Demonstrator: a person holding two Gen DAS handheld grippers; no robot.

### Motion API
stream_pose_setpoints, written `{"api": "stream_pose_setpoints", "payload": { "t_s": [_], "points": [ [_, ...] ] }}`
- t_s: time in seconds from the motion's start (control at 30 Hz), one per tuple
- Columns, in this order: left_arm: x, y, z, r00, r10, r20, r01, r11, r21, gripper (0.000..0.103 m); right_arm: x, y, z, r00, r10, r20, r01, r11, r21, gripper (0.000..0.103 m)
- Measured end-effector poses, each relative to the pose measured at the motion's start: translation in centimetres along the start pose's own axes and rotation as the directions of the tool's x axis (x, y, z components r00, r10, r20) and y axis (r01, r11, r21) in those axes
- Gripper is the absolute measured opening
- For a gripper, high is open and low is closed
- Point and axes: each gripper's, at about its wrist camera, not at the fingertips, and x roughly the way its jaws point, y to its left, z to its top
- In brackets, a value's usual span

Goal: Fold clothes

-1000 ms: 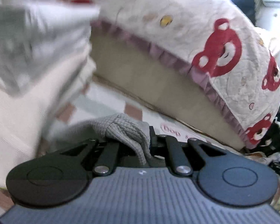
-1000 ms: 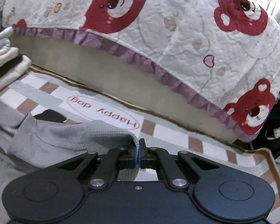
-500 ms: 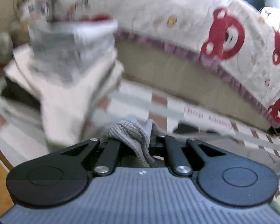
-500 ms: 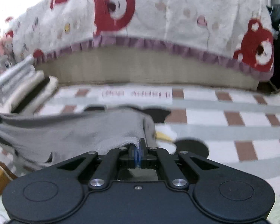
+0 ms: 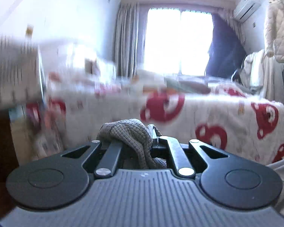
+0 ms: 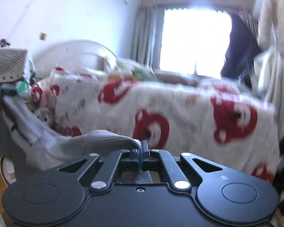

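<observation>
A grey waffle-knit garment (image 5: 130, 134) is bunched between the fingers of my left gripper (image 5: 152, 141), which is shut on it. In the right wrist view the same grey garment (image 6: 96, 141) stretches away to the left and hangs down; my right gripper (image 6: 142, 152) is shut on its edge. Both grippers are raised, facing the bed. The lower part of the garment is hidden below the gripper bodies.
A bed with a white quilt printed with red bears (image 5: 236, 117) (image 6: 198, 117) fills the middle. Behind it is a bright window with curtains (image 5: 178, 41). Clothes hang at the right (image 5: 278, 32). A covered cabinet (image 6: 7, 68) stands at the left.
Both grippers have risen from near the floor mat to bed height, lifting the grey garment with them. The views now show the room and window instead of the mat.
</observation>
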Motion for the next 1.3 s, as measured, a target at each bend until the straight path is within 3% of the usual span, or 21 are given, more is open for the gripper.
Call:
{"api": "stream_pose_setpoints", "payload": {
  "t_s": [0.1, 0.2, 0.43, 0.53, 0.63, 0.73, 0.83, 0.87, 0.9, 0.93, 1.0, 1.03, 1.13, 1.2, 1.3],
  "points": [
    [-1.1, -1.1, 3.5, 0.997, 0.038, 0.06, -0.04, 0.998, 0.04, 0.007, -2.1, 0.5, 2.8, 0.998, -0.004, 0.062, 0.008, 0.997, -0.073, 0.001],
    [-1.9, -1.8, 4.3, 0.99, 0.072, 0.118, -0.078, 0.996, 0.051, 0.007, -3.3, 0.8, 2.7, 0.996, -0.02, 0.086, 0.028, 0.995, -0.092, 0.001],
    [0.8, -2.5, -0.9, 1.0, 0.027, -0.014, -0.026, 0.999, 0.037, 0.007, -3.0, -0.6, -1.5, 0.997, -0.062, 0.048, 0.063, 0.998, -0.026, 0.001],
    [4.7, -3.7, -4.5, 0.996, 0.039, -0.08, -0.033, 0.997, 0.067, 0.007, -1.3, -1.8, -3.5, 0.995, -0.101, 0.017, 0.102, 0.995, -0.017, 0.001],
    [11.3, -5.8, -8.5, 0.983, 0.05, -0.179, -0.032, 0.994, 0.103, 0.007, 2.3, -3.7, -5.0, 0.993, -0.116, -0.037, 0.116, 0.993, -0.019, 0.001],
    [18.9, -8.3, -12.1, 0.976, 0.072, -0.207, -0.047, 0.991, 0.123, 0.007, 9.5, -6.9, -7.5, 0.978, -0.162, -0.133, 0.16, 0.987, -0.02, 0.001],
    [26.3, -11.2, -15.8, 0.968, 0.097, -0.231, -0.068, 0.989, 0.128, 0.011, 18.0, -10.6, -10.7, 0.942, -0.256, -0.218, 0.262, 0.965, -0.001, 0.0],
    [28.7, -12.5, -17.5, 0.959, 0.1, -0.265, -0.061, 0.987, 0.151, 0.016, 20.7, -11.5, -12.1, 0.929, -0.291, -0.229, 0.3, 0.954, 0.003, 0.001],
    [31.2, -13.8, -19.2, 0.949, 0.103, -0.299, -0.052, 0.983, 0.175, 0.04, 23.3, -12.3, -13.5, 0.916, -0.324, -0.238, 0.335, 0.942, 0.007, 0.002],
    [33.5, -15.0, -21.3, 0.925, 0.112, -0.363, -0.036, 0.977, 0.208, 0.05, 26.0, -13.2, -15.3, 0.897, -0.343, -0.278, 0.363, 0.932, 0.022, 0.006],
    [35.8, -16.2, -26.0, 0.871, 0.111, -0.478, 0.001, 0.974, 0.227, 0.052, 27.5, -12.8, -19.3, 0.864, -0.347, -0.365, 0.4, 0.913, 0.078, 0.015],
    [36.1, -16.3, -28.2, 0.848, 0.091, -0.523, 0.018, 0.98, 0.2, 0.052, 28.1, -12.6, -21.4, 0.845, -0.345, -0.408, 0.419, 0.902, 0.106, 0.026],
    [35.0, -14.6, -34.3, 0.771, -0.008, -0.637, 0.053, 0.997, 0.051, 0.052, 29.8, -11.8, -27.4, 0.783, -0.324, -0.531, 0.479, 0.859, 0.182, 0.031],
    [33.0, -12.9, -37.8, 0.723, -0.048, -0.689, 0.063, 0.998, -0.003, 0.052, 28.0, -10.0, -31.7, 0.777, -0.199, -0.597, 0.417, 0.873, 0.253, 0.032],
    [28.8, -10.2, -41.1, 0.675, -0.089, -0.732, 0.111, 0.994, -0.019, 0.052, 24.2, -7.8, -36.0, 0.752, -0.003, -0.659, 0.348, 0.851, 0.393, 0.032]
  ]
}}
